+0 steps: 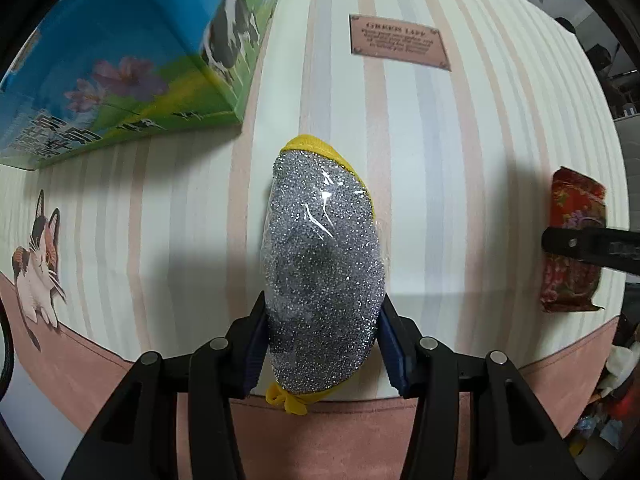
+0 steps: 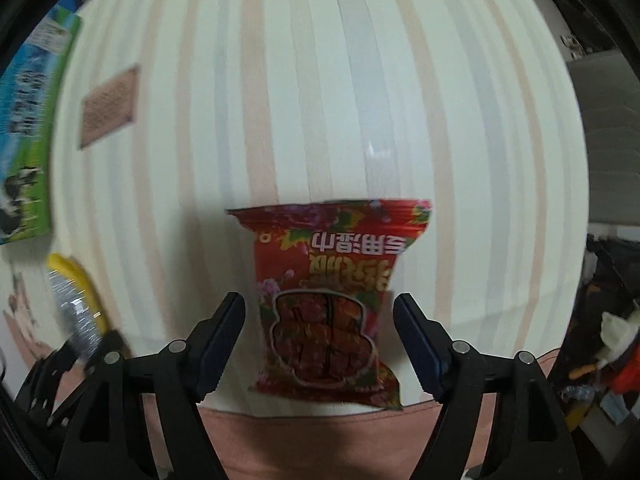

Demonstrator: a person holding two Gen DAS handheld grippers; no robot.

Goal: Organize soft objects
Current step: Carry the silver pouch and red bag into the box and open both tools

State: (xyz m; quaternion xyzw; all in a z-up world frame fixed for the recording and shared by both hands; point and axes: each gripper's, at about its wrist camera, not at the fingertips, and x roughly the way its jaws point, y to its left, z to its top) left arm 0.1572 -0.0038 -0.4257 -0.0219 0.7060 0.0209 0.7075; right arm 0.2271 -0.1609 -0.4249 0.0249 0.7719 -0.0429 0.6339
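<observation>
A silver glittery scouring sponge with a yellow backing, wrapped in clear film, lies on the striped tablecloth. My left gripper is shut on the sponge, its blue pads pressing both sides. The sponge also shows at the left of the right wrist view. A red packet of wet wipes lies flat near the table's front edge. My right gripper is open, its fingers standing either side of the packet without touching it. The packet also shows at the right of the left wrist view, with a right finger over it.
A blue and green milk carton box with a cow picture stands at the back left, also in the right wrist view. A printed pink label and a cat picture are on the cloth. Clutter lies beyond the table's right edge.
</observation>
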